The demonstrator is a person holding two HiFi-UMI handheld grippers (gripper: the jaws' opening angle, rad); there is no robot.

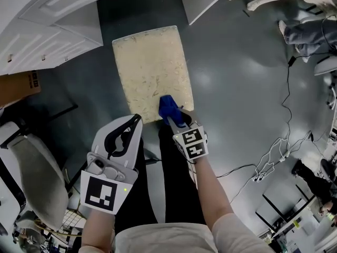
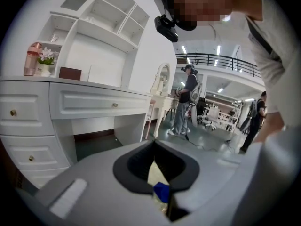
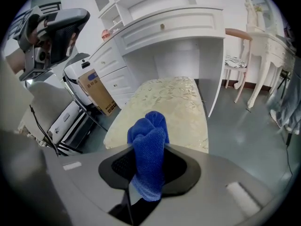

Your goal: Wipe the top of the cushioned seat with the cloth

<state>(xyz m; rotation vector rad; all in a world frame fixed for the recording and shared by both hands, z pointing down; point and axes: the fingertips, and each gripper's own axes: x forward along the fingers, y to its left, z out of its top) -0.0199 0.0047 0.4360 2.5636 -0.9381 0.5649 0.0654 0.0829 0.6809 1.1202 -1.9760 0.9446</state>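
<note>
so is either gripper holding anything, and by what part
The right gripper pinches the cloth near its middle, a bunched end sticking out ahead. The left gripper holds nothing.

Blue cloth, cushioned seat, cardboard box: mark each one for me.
blue cloth (image 3: 149,138), right gripper view, on its bunched upper part.
cushioned seat (image 1: 150,62), head view, on the bare middle of its top.
cardboard box (image 3: 96,92), right gripper view, on its brown side face.

Bright, even overhead light is filling my views; ceiling strips (image 2: 218,49) are glowing, the floor (image 1: 253,70) is throwing soft glare, fisheye is bending and blackening the corners, and my left gripper (image 2: 156,154) is blurring close up.
</note>
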